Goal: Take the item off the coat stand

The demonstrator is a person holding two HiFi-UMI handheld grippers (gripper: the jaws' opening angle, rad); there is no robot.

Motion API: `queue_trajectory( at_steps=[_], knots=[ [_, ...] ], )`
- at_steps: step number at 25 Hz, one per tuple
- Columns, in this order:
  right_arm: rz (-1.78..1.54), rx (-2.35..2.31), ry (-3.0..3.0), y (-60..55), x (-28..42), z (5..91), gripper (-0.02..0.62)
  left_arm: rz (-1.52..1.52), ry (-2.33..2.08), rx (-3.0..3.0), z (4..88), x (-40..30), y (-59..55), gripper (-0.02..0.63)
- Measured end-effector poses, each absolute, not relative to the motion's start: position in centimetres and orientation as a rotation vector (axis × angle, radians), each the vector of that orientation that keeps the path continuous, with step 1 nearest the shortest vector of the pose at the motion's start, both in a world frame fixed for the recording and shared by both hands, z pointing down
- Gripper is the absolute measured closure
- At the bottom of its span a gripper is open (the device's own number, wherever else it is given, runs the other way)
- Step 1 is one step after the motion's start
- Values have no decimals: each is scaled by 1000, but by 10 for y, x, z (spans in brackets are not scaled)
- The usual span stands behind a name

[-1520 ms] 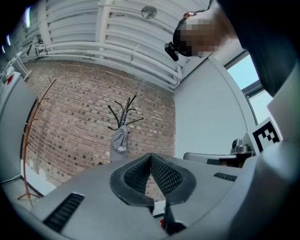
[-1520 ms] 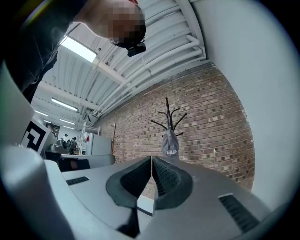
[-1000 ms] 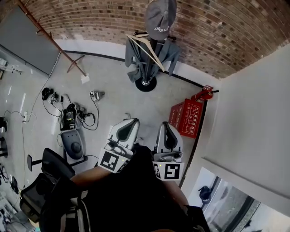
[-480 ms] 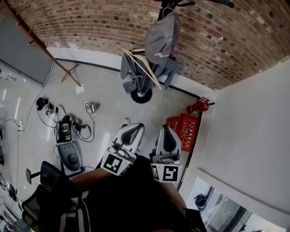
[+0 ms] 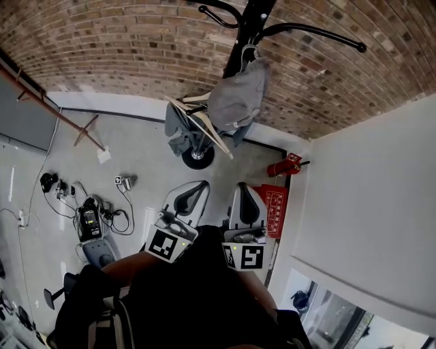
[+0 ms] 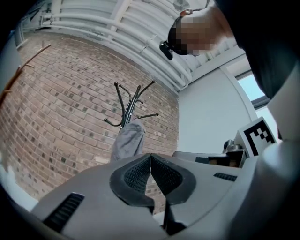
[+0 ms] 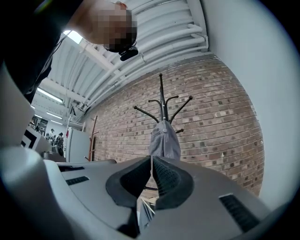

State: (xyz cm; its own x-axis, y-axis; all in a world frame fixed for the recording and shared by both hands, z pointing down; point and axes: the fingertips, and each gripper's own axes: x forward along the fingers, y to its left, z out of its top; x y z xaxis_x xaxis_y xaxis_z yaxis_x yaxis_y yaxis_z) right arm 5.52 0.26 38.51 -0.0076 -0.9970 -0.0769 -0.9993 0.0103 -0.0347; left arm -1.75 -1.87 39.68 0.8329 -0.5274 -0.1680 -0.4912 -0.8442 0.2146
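The coat stand [image 5: 240, 41] rises just before the brick wall [image 5: 122, 54]. A cap [image 5: 238, 99] hangs on it, and below the cap a hanger [image 5: 204, 126] carries a garment [image 5: 176, 131] above the stand's base [image 5: 197, 158]. Right of the base stands a fire extinguisher [image 5: 285, 165], with a crate [image 5: 274, 203] nearer the person. Cables and devices [image 5: 88, 219] lie on the floor at left. The left gripper [image 5: 196, 187] and right gripper [image 5: 244, 189] sit side by side, well apart from the stand.

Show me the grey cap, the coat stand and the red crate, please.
grey cap [image 5: 238, 99], head view, on its crown.
coat stand [image 5: 251, 20], head view, on its black pole.
red crate [image 5: 276, 204], head view, on its red face.
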Motion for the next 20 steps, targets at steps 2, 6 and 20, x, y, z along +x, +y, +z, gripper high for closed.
queue_trajectory(
  at_steps=[2, 6, 20],
  knots=[
    [31, -2155, 2165, -14, 56, 383, 571, -305, -774, 2890, 398, -16, -30, 588],
    [35, -2165, 2165, -35, 68, 380, 571, -304, -777, 2863, 396, -4, -55, 588],
    [105, -2015, 2222, -112, 99, 342, 433, -287, -922, 2890, 386, 19, -102, 588]
  ],
)
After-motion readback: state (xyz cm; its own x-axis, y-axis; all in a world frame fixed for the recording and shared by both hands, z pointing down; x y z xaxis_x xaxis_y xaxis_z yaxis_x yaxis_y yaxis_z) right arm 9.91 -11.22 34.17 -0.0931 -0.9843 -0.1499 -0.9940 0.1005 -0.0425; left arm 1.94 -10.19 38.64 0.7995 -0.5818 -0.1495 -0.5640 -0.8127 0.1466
